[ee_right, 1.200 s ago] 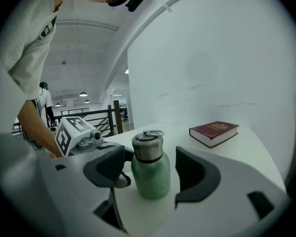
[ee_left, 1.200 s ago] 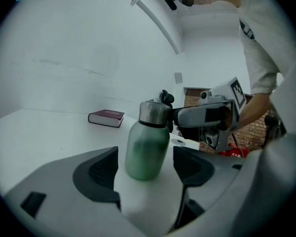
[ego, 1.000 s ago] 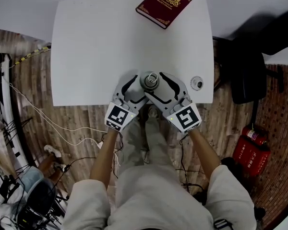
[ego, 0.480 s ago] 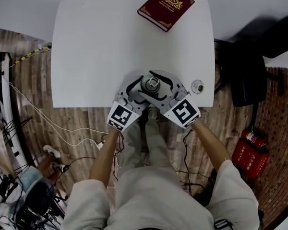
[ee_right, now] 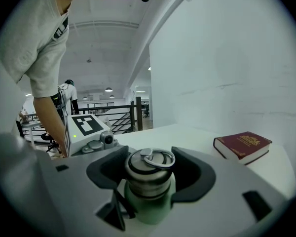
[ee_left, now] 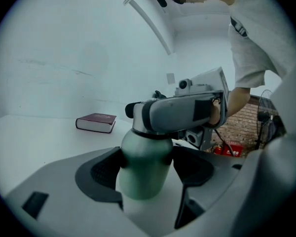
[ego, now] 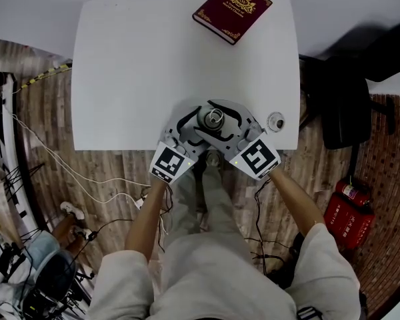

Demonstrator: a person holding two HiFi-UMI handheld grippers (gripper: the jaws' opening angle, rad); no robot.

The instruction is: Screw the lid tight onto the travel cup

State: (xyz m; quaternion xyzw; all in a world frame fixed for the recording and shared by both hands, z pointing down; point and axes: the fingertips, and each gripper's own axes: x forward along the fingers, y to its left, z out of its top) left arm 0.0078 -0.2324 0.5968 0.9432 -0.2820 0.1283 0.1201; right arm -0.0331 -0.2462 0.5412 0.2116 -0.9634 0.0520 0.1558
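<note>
The travel cup [ee_left: 144,174] stands at the table's [ego: 133,59] near edge, well apart from the red book [ego: 233,8] at the far edge, on the person's side of it. Its steel lid [ee_right: 149,163] with the ring handle sits on top of the green body.

What has changed is at the lid. A second ago the right claw [ee_right: 151,173] reached in from the person's side with its jaws wide on either side of the lid. It has since swung round to lie more across the cup, farther from the book's side. Its jaws are now closing with the lid between them. They are still fairly wide, and the pads do not yet clearly press on the lid.

The left claw [ee_left: 147,163] has kept its place, clamped on the cup's green body, both pads against it. The cup has hardly shifted.

I judge this to be a fresh hold on the lid for a tightening turn, with the body braced against twisting. How far the lid is already screwed down cannot be told.
</note>
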